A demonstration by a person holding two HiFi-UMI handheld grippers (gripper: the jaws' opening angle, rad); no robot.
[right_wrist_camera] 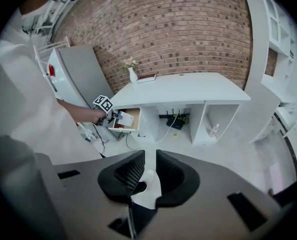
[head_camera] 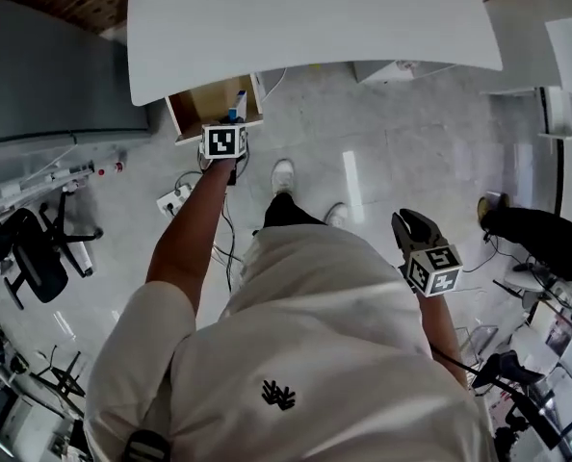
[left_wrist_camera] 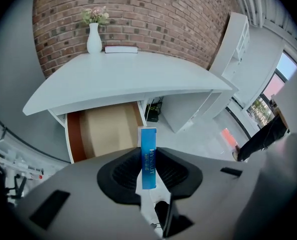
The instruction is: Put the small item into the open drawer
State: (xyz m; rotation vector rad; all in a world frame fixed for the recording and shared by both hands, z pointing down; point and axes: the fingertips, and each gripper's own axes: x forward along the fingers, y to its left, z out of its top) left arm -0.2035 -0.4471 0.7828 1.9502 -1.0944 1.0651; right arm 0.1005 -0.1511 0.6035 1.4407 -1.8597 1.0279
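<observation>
Black ribbed pads (left_wrist_camera: 122,170) of the left gripper (left_wrist_camera: 148,170) fill the bottom of its own view, closed on a small box (left_wrist_camera: 148,145) so that the jaws stand about half apart, the box's width between them. It is a slim carton held upright on end. Its narrow face is deep blue, with white lettering running down it and a paler blue band at the top, and its upper part rises clear of the pads.

Just beyond and below the box lies the open drawer (left_wrist_camera: 108,129), pulled out from under the left end of a white desk (left_wrist_camera: 123,81). It has a pale wooden floor and a reddish-brown left wall. From the head view the left arm reaches forward, and the box hangs over the drawer's front right corner, not yet set down inside. On the desk's far edge stand a white vase (left_wrist_camera: 94,40) with flowers and a flat book (left_wrist_camera: 121,49), against a brick wall (left_wrist_camera: 158,14).

Low at the person's right side hangs the right gripper (right_wrist_camera: 148,171), well away from the desk. Its jaws are a narrow gap apart with nothing between them, and only the pale floor (right_wrist_camera: 153,149) and a shoe (right_wrist_camera: 147,176) show through the gap.
</observation>
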